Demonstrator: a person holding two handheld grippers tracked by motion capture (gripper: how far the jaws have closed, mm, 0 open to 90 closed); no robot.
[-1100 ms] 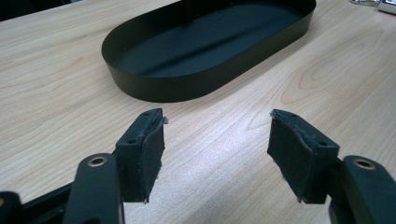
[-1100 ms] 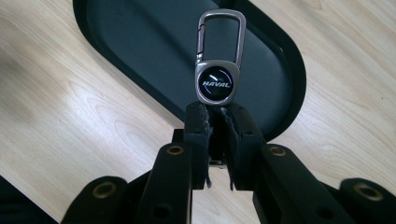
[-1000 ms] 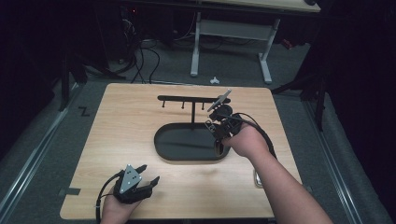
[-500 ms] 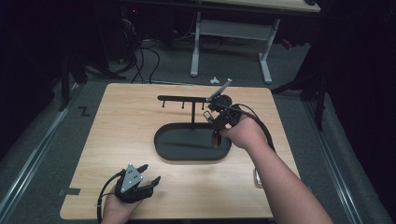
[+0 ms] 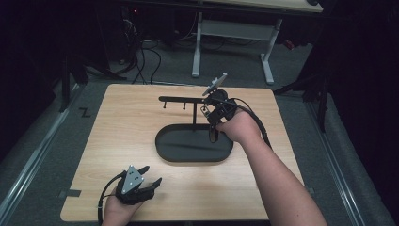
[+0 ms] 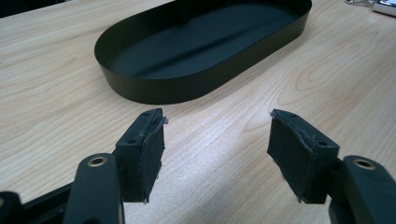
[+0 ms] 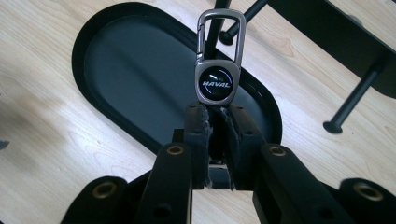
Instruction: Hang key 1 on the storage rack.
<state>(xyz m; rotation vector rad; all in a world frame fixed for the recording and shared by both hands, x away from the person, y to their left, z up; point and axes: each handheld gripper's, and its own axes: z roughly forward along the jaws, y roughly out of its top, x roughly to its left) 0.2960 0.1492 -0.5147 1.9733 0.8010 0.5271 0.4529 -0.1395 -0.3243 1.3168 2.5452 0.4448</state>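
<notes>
A metal keychain (image 7: 217, 83) with a round dark "HAVAL" badge and a silver carabiner (image 7: 221, 32) sticks out from my right gripper (image 7: 218, 114), which is shut on the keychain's lower end. In the high view the right gripper (image 5: 209, 112) hovers over the right end of a black oval tray (image 5: 188, 160), close to the upright post and the crossbar (image 5: 181, 99) of a black peg stand. Two pegs (image 7: 355, 100) hang from that bar. My left gripper (image 5: 153, 173) rests on the table near the front left, open (image 6: 217, 140), with nothing between its pads.
The wooden table (image 5: 122, 132) has bare surface left of the tray wall (image 6: 187, 88). A small silvery item (image 6: 385, 5) lies beyond the tray in the left gripper view. Cables and a white desk frame (image 5: 230, 33) stand on the floor behind the table.
My right gripper has carried the keychain a little up and away, closer to the crossbar. The left gripper has stayed put.
</notes>
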